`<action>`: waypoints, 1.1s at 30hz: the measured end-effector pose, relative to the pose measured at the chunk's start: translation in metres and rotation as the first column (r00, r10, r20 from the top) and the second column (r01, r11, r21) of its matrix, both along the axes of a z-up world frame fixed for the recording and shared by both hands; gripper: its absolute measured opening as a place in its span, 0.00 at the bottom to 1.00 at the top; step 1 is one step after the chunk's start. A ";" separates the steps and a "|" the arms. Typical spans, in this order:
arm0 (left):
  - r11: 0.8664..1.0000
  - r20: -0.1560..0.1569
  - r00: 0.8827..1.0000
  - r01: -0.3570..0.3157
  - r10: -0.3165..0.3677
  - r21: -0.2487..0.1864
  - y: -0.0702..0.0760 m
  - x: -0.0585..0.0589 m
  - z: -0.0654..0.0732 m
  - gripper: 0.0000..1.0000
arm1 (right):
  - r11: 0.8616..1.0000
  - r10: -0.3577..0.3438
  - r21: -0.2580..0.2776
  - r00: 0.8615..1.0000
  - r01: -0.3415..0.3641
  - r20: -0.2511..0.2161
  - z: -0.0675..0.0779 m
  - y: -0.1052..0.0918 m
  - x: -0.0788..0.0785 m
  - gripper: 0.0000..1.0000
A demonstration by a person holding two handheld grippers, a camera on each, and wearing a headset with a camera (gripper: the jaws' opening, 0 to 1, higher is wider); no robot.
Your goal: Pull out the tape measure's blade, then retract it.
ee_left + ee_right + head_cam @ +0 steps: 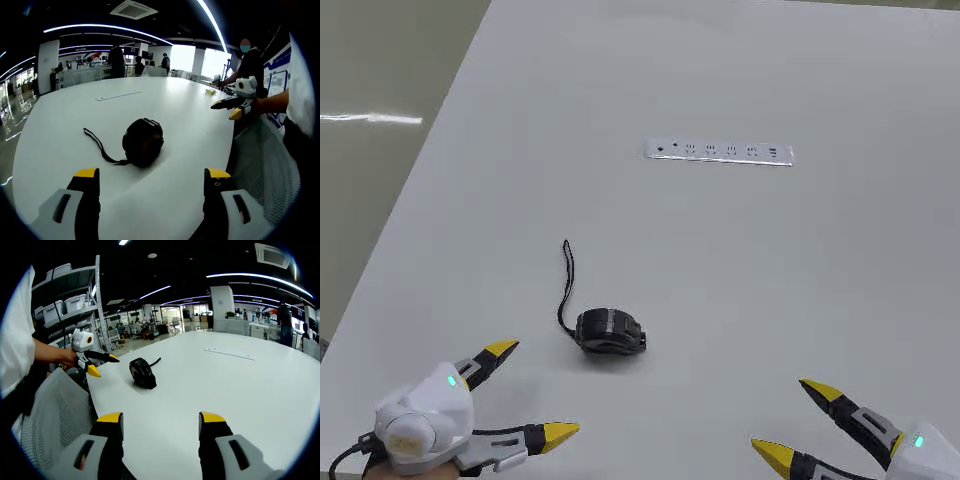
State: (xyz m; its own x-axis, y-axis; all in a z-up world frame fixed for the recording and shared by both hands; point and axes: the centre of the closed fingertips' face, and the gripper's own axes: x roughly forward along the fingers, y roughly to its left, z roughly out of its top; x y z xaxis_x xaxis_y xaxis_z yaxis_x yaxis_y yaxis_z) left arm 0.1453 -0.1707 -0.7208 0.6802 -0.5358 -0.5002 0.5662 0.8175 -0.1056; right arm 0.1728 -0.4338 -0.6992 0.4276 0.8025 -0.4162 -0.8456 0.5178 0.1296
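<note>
A black tape measure (610, 333) with a black wrist cord (566, 285) lies on the white table (720, 260), its blade inside the case. My left gripper (525, 390) is open at the near left, a short way from the case, with nothing between its yellow tips. In the left gripper view the tape measure (143, 141) lies just ahead of my open left gripper (152, 174). My right gripper (798, 420) is open at the near right, further off. The right gripper view shows the tape measure (142, 372) beyond my right gripper (161, 418), with the left gripper (97, 364) beside it.
A white power strip (719, 152) lies flat further back on the table. The table's left edge runs diagonally beside a glossy floor (380, 120). A mesh chair back (55, 410) stands at the near edge. People stand in the background across the room (247, 60).
</note>
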 end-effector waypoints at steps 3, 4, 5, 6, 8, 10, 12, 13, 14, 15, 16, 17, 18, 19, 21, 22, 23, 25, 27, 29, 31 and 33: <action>1.000 0.004 1.000 0.025 -0.025 0.019 -0.004 0.005 -0.003 0.83 | 1.000 0.013 0.003 1.000 -0.013 -0.003 -0.001 0.002 0.001 0.62; 0.999 0.004 1.000 0.028 -0.028 0.020 -0.006 0.007 -0.004 0.83 | 1.000 0.016 0.007 1.000 -0.016 -0.001 -0.001 0.002 0.003 0.62; 0.999 0.006 1.000 0.028 -0.029 0.019 -0.007 0.009 -0.004 0.83 | 1.000 0.020 0.012 1.000 -0.020 -0.004 0.000 0.003 0.003 0.62; 0.999 0.011 0.999 0.038 -0.038 0.019 -0.009 0.012 -0.004 0.82 | 1.000 0.023 0.022 1.000 -0.023 -0.009 0.000 0.004 0.004 0.62; 0.997 0.012 0.998 0.066 -0.066 0.036 -0.012 0.014 -0.007 0.81 | 0.999 0.029 0.024 1.000 -0.029 -0.006 -0.002 0.005 0.005 0.62; 0.995 0.016 0.996 0.086 -0.087 0.043 -0.015 0.017 -0.009 0.81 | 0.999 0.041 0.012 0.999 -0.041 -0.005 -0.005 0.005 0.005 0.61; 0.994 0.011 0.995 0.098 -0.099 0.047 -0.017 0.021 -0.011 0.81 | 0.999 0.044 0.015 0.999 -0.043 -0.010 -0.006 0.006 0.007 0.62; 0.994 0.010 0.995 0.099 -0.100 0.049 -0.017 0.023 -0.011 0.81 | 0.999 0.043 0.017 0.999 -0.043 -0.011 -0.007 0.006 0.008 0.61; 0.994 0.014 0.995 0.102 -0.103 0.045 -0.018 0.026 -0.010 0.81 | 0.999 0.043 0.018 0.999 -0.042 -0.014 -0.008 0.006 0.009 0.61; 0.994 0.015 0.995 0.101 -0.102 0.044 -0.018 0.029 -0.010 0.81 | 0.999 0.043 0.021 0.999 -0.043 -0.016 -0.009 0.006 0.010 0.61; 0.994 0.027 0.994 0.107 -0.108 0.034 -0.020 0.031 -0.009 0.81 | 0.998 0.046 0.037 0.999 -0.045 -0.026 -0.008 0.007 0.011 0.61; 0.993 0.031 0.993 0.114 -0.115 0.033 -0.022 0.032 -0.008 0.80 | 0.998 0.046 0.036 0.999 -0.045 -0.028 -0.009 0.007 0.012 0.61; 0.992 0.032 0.992 0.121 -0.122 0.034 -0.023 0.033 -0.009 0.80 | 0.998 0.048 0.034 0.998 -0.047 -0.027 -0.009 0.008 0.012 0.61; 0.990 0.038 0.990 0.131 -0.132 0.045 -0.025 0.034 -0.009 0.80 | 0.998 0.052 0.028 0.998 -0.052 -0.026 -0.011 0.008 0.013 0.61; 0.989 0.041 0.989 0.140 -0.141 0.044 -0.026 0.037 -0.010 0.80 | 0.998 0.061 0.029 0.998 -0.060 -0.029 -0.011 0.009 0.015 0.61; 0.989 0.042 0.988 0.143 -0.145 0.045 -0.027 0.039 -0.010 0.80 | 0.997 0.065 0.030 0.997 -0.065 -0.028 -0.011 0.010 0.015 0.61; 0.988 0.041 0.988 0.148 -0.150 0.051 -0.027 0.039 -0.011 0.79 | 0.997 0.068 0.027 0.997 -0.067 -0.027 -0.012 0.009 0.016 0.60; 0.985 0.042 0.986 0.158 -0.161 0.063 -0.028 0.043 -0.012 0.78 | 0.997 0.075 0.025 0.997 -0.074 -0.028 -0.013 0.010 0.018 0.60; 0.985 0.038 0.986 0.159 -0.162 0.063 -0.028 0.046 -0.016 0.76 | 0.996 0.082 0.021 0.996 -0.081 -0.030 -0.015 0.011 0.018 0.60; 0.986 0.037 0.987 0.154 -0.157 0.066 -0.027 0.048 -0.018 0.74 | 0.996 0.089 0.026 0.996 -0.088 -0.030 -0.015 0.013 0.018 0.60; 0.987 0.035 0.988 0.147 -0.150 0.067 -0.026 0.049 -0.021 0.72 | 0.995 0.095 0.029 0.995 -0.094 -0.030 -0.014 0.015 0.019 0.60; 0.986 0.035 0.988 0.151 -0.153 0.069 -0.026 0.050 -0.022 0.70 | 0.994 0.102 0.033 0.994 -0.101 -0.028 -0.014 0.016 0.019 0.60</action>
